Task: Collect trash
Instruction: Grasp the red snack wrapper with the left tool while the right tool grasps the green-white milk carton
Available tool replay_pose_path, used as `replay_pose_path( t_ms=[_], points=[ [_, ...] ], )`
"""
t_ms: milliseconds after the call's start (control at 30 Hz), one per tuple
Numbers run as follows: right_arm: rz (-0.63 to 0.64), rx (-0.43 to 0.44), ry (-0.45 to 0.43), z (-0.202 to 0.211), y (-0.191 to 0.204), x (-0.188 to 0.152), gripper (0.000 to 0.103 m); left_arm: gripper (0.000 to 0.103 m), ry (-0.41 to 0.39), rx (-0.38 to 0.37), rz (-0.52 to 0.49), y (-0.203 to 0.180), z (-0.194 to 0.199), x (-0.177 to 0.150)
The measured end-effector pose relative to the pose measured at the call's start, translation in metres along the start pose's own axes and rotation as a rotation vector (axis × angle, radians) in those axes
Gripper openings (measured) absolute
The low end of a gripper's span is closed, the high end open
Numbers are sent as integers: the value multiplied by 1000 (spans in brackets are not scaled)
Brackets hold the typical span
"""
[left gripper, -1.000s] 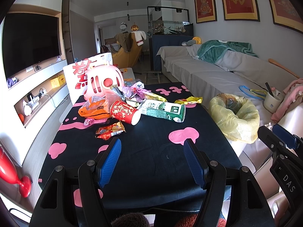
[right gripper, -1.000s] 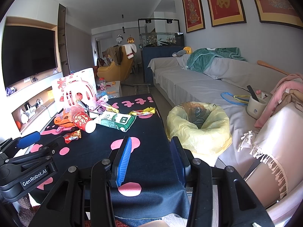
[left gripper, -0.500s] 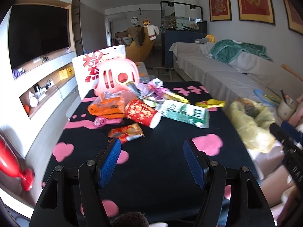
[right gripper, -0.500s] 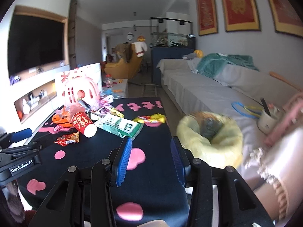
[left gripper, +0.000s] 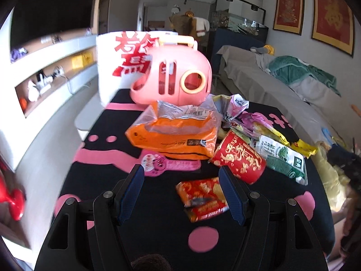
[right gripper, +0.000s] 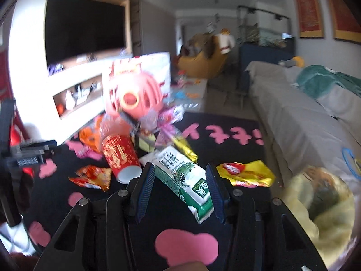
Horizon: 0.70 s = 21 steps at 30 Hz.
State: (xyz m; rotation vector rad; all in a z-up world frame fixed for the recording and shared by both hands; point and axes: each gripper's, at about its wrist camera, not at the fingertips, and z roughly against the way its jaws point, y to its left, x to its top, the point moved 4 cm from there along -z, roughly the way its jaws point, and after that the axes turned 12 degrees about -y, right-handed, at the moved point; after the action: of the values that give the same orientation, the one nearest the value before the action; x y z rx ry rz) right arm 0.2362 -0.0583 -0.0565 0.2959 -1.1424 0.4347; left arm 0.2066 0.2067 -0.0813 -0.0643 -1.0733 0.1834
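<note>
Wrappers lie in a heap on the black table with pink shapes (left gripper: 158, 230). My left gripper (left gripper: 181, 192) is open, hovering just short of a small red snack packet (left gripper: 203, 197). Beyond it lie a red paper cup (left gripper: 239, 158) on its side, an orange bag (left gripper: 171, 135) and a pink tag (left gripper: 162, 163). My right gripper (right gripper: 179, 188) is opening its jaws around the near end of a green-and-white carton (right gripper: 187, 178); the pads do not press on it. A yellow wrapper (right gripper: 246, 174) and the red cup (right gripper: 120, 157) flank the carton.
A bin lined with a yellow bag (right gripper: 325, 214) stands to the right of the table, by the grey sofa (right gripper: 304, 122). A pink plastic carrier (left gripper: 173, 76) and a white bag with red characters (left gripper: 115, 67) stand at the table's far end. A shelf wall runs along the left.
Both grippers have moved forward over the table toward the heap. The left one now hangs over the red packet, the right one frames the carton with its jaws slightly wider.
</note>
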Motion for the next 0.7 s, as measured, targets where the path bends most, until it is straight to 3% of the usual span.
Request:
replay_pose_path(
  t_ms=[233,433,700],
  points=[
    [14,31,95,-49,-10,-14,45,69,120,-73,82,-27,-53,-4],
    [14,69,134,-68,-27,-20,44,69,184,-71,95,-41,-73,-12],
    [-239,169,217,-106,-59,-30,45,69,192,-54,66,-38,-70,-15]
  ],
)
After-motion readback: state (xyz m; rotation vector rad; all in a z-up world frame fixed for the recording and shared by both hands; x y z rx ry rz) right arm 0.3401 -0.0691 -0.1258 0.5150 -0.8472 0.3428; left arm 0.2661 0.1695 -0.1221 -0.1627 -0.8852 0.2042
